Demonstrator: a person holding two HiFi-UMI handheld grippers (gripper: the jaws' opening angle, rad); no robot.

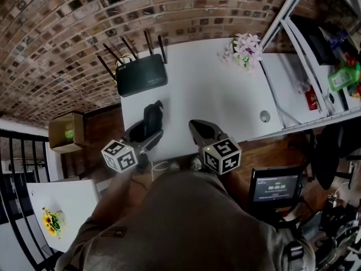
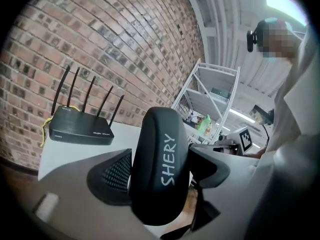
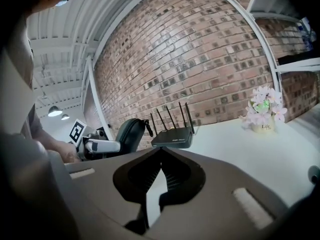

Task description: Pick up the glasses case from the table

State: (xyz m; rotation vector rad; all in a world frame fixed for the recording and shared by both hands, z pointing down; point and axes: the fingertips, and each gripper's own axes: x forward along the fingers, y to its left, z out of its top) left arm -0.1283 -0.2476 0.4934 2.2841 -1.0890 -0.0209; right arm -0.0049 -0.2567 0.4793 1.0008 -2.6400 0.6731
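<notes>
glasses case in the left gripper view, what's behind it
Behind the glasses case, off to its left, a black router with upright antennas sits on the white table by the brick wall. The case hides the table stretch directly behind it.

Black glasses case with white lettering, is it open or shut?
Shut: the black rounded glasses case shows no gap anywhere, clamped between the left gripper's jaws.

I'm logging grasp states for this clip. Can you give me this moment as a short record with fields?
left hand-held gripper: shut on the glasses case, black, printed SHERY
right hand-held gripper: jaws together, nothing between
table: white, bears a router and potted flowers
task stage: case grasped; lift-off unclear
</notes>
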